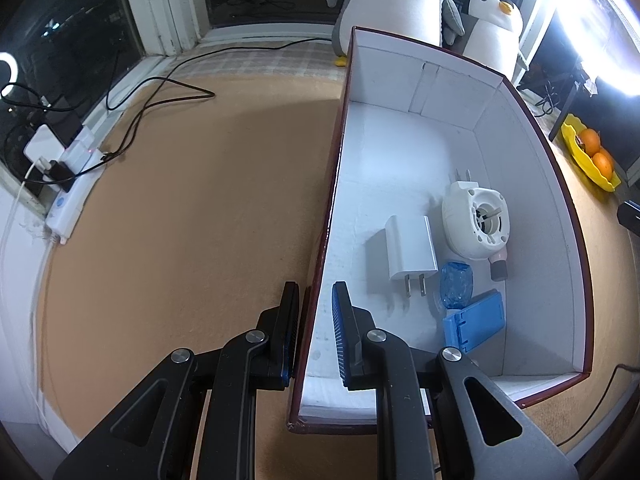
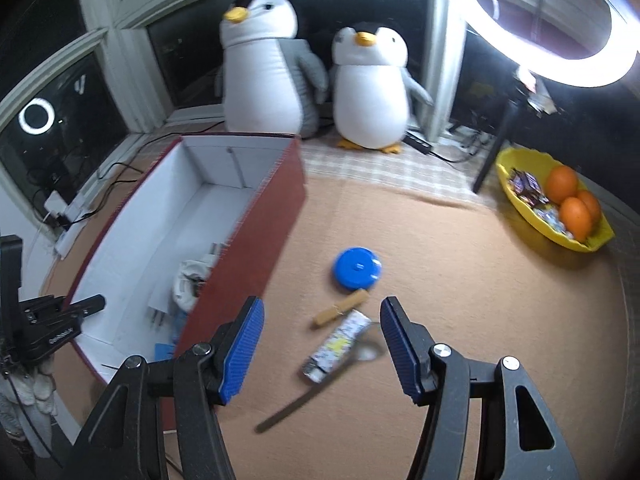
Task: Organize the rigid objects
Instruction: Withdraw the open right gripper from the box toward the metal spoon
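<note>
A red box with white inside stands on the tan table. In it lie a white charger, a white round device, a clear blue piece, a blue stand and a small bottle. My left gripper straddles the box's left wall, shut on it. To the right of the box, my right gripper hangs open over a tan stick, a printed tube and a metal spoon. A blue round disc lies just beyond them.
Two plush penguins stand at the window behind the box. A yellow bowl with oranges and sweets sits at the right. A ring light glares above it. A power strip and black cables lie at the left edge.
</note>
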Demonstrator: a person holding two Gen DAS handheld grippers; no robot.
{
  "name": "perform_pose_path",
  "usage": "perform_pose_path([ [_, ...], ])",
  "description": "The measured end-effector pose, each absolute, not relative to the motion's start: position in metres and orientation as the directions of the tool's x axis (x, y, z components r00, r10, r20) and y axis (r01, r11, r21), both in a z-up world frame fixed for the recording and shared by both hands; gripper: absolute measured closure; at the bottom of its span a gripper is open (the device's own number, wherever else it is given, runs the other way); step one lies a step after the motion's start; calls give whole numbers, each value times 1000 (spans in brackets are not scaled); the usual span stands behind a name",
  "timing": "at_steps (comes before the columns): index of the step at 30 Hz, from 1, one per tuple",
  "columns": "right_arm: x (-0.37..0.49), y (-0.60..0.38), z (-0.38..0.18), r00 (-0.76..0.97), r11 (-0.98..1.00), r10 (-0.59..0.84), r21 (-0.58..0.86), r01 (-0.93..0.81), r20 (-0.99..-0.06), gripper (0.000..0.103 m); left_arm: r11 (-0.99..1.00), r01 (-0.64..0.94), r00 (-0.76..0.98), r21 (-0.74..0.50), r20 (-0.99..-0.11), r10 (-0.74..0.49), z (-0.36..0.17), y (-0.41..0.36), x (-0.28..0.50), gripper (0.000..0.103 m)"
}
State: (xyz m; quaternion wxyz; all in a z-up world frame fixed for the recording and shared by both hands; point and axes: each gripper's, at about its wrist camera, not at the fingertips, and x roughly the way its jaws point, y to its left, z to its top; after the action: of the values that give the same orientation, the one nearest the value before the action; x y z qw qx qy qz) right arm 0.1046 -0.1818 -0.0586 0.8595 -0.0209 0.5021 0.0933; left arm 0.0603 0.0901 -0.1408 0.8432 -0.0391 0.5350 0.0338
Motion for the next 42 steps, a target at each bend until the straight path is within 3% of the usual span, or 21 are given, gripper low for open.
perform_pose_path([
  [7, 107, -226, -78, 419, 995, 103, 91, -48, -902, 47, 996, -81, 418, -26, -908, 10, -143, 90, 62, 88],
  [12, 110, -239, -100, 347, 983, 165, 184, 25, -923, 47, 997, -75, 417, -32, -909, 2, -145, 90, 62, 88],
  [23, 118, -239, -132, 287, 960, 206, 250, 126, -936, 47, 996, -82, 420, -44, -908, -6, -146, 92, 60, 88],
  [27, 122, -241, -140, 274, 954, 208, 257, 157, -939, 55, 996, -82, 418, -40, -908, -2, -147, 92, 61, 90],
  [42, 130, -228, -163, 209, 946, 232, 271, 178, -950, 68, 996, -78, 418, -33, -908, 3, -147, 92, 62, 91],
])
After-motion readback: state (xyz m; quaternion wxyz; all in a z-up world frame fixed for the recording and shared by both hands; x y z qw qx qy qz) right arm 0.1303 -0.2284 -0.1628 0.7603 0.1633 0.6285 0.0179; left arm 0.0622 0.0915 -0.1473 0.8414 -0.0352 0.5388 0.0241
